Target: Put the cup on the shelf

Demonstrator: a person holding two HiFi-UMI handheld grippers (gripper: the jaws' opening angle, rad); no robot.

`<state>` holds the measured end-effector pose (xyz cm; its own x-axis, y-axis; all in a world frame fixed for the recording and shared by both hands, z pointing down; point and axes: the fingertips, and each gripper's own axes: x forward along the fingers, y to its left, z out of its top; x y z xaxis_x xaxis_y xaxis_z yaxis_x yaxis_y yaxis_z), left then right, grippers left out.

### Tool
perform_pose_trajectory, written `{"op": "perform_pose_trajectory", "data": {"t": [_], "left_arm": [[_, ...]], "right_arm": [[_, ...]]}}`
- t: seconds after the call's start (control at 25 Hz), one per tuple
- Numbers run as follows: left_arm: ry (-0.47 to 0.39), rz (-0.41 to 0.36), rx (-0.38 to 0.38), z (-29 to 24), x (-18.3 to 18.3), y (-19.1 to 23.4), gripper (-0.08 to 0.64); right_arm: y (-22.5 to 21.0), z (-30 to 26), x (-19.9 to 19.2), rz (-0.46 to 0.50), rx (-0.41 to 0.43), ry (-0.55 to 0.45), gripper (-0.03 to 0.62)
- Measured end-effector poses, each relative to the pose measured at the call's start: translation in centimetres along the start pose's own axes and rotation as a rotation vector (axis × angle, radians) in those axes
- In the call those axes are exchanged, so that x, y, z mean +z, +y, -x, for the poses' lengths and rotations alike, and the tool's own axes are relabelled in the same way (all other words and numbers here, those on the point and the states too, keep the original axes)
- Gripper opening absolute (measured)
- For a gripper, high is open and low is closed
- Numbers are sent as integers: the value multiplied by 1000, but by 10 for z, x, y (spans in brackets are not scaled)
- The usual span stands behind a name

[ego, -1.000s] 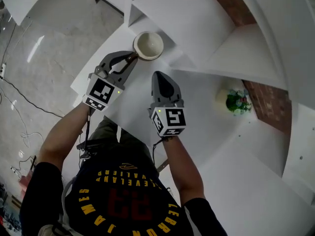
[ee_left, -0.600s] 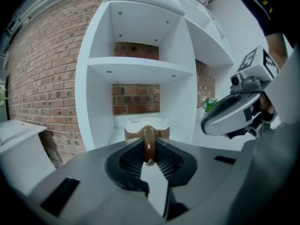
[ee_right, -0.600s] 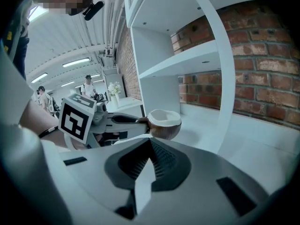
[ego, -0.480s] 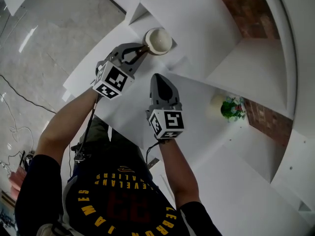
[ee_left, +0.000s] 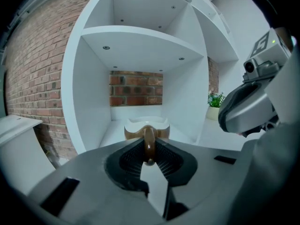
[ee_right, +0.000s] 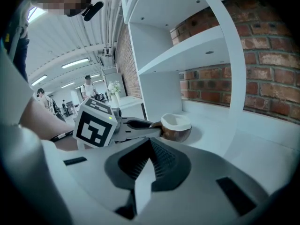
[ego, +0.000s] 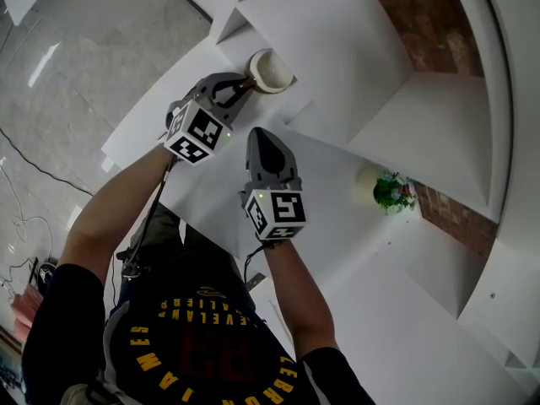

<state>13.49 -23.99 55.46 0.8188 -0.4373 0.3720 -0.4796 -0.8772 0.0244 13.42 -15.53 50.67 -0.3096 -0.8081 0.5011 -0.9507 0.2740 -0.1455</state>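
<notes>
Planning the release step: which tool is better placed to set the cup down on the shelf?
Left. The left tool is shut on the handle of the cup, and the cup is already at the shelf board. The right tool is shut, empty, and sits back from the cup.

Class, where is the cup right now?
In the head view the cup is top centre, at the white shelf, its handle pinched in the left gripper, above the right gripper.
</notes>
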Motion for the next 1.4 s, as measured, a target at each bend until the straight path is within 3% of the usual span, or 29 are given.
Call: {"op": "perform_pose_trajectory", "data": {"t": [0.32,0.88,1.08,1.24,1.4], "left_arm": [[23,11,4,-18,5,3,48],[79,18,40,-37,-2,9,48],[49,34,37,-37,8,4,146],[59,37,32,-36,7,1,166],[63,91,50,-24,2,8,173]], "right_arm": [[-4,-2,-13,-55,0,15,6],[-10,6,-15,-39,-3,17,6],[-10,9,-14,-39,2,12,6],[-10,11,-13,-40,1,4,6],[-8,12,-12,-43,3,-4,6]]}}
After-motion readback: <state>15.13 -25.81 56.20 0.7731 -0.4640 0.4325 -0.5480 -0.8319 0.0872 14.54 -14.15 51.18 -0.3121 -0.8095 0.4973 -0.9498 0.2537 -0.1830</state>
